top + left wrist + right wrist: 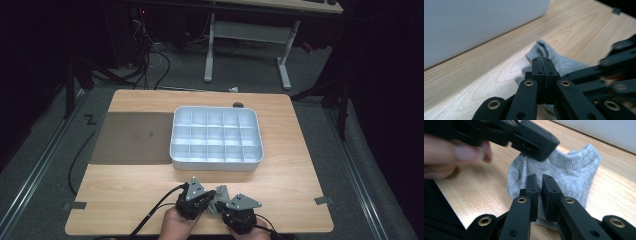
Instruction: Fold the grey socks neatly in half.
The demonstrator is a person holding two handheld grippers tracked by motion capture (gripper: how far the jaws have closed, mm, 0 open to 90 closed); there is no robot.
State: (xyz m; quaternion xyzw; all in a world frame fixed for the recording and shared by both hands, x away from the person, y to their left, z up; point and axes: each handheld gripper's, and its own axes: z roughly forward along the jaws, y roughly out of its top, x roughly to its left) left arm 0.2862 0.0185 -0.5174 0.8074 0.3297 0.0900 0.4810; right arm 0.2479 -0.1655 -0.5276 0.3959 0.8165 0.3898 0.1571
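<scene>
Where knit grey sock (571, 170) lies on woodgrain table (150, 190), left gripper (542, 60) clenched, right gripper (539, 178) slightly parted.

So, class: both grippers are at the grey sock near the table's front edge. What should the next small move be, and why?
Probably close the right gripper fully on the sock. Its jaws stand a narrow gap apart over the fabric, not clearly pinching it, while the left gripper is already shut at the sock's other side. With both ends held, the sock could be lifted toward the tray.

The table (150, 180) is evenly lit from above amid dark surroundings; in the gripper views, near jaws and a hand (451, 150) blur.
</scene>
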